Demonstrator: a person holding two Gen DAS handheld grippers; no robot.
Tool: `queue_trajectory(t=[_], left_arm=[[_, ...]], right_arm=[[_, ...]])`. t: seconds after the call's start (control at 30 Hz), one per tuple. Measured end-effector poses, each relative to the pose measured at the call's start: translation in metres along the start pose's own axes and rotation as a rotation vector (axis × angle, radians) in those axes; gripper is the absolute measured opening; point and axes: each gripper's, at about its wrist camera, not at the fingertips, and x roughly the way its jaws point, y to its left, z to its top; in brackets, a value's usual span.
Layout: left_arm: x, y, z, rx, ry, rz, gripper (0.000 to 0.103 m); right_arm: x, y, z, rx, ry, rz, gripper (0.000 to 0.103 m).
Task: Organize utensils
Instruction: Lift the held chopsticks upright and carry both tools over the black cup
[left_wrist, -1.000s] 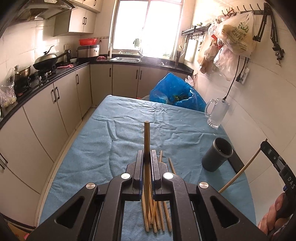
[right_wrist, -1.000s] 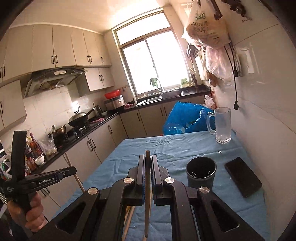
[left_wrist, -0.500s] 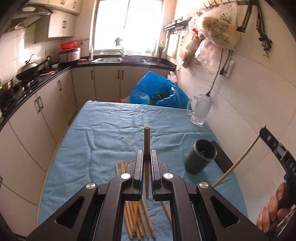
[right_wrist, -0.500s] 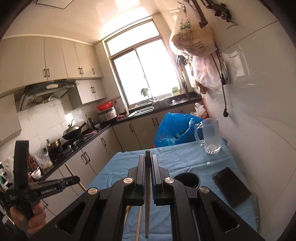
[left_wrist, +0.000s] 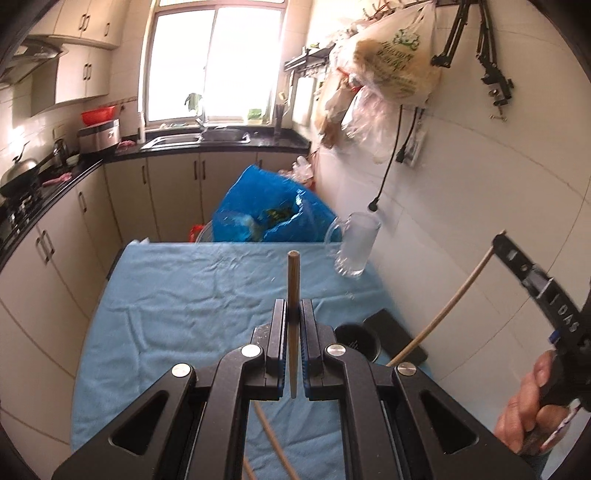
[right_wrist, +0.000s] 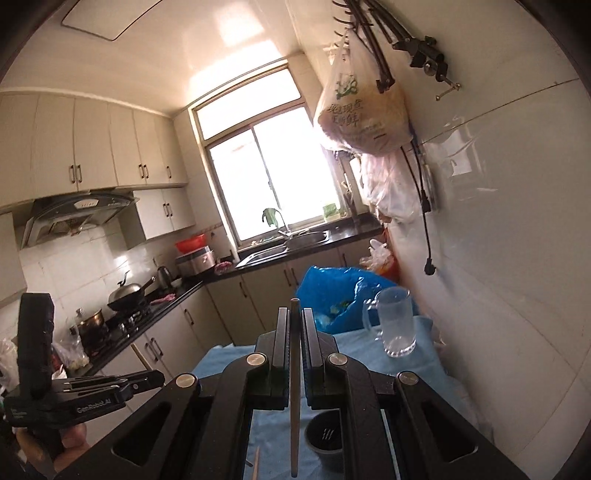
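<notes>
Gripping one chopstick each, you had both claws clamped: left claw (left_wrist: 291, 325) on a wooden chopstick (left_wrist: 293, 295), right claw (right_wrist: 294, 343) on another chopstick (right_wrist: 294, 387), both held above the blue-clothed tabletop (left_wrist: 177, 306). The dark holder cup (right_wrist: 325, 435) stood below, near the glass mug (right_wrist: 397, 325). Sticks looked light, stiff and smooth, likely to pivot in the pads; you held them mid-shaft. Loose chopsticks (left_wrist: 273, 443) lay on the cloth.
</notes>
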Motion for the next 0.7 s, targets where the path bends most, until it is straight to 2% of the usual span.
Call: queue_trajectory(t=[0.17,0.3,0.4,0.7], left_arm=[[0.009,-0.022,0.032,0.017,-0.027,-0.047,0.006],[0.026,-0.037,0.044,0.017,-0.024,-0.097,0.006],[0.05,-0.047,0.044,0.018,0.017,-0.118,0.006],[0.122,-0.049,0.024,0.02,0.166,-0.095,0.006]], right_arm=[[0.011,-0.015,0.02,0.017,-0.018,-0.019,0.006],[0.025,-0.025,0.028,0.003,-0.025,-0.06,0.006],[0.038,-0.032,0.026,-0.005,-0.007,-0.08,0.006],[0.094,-0.066,-0.002,0.047,0.133,-0.09,0.006]])
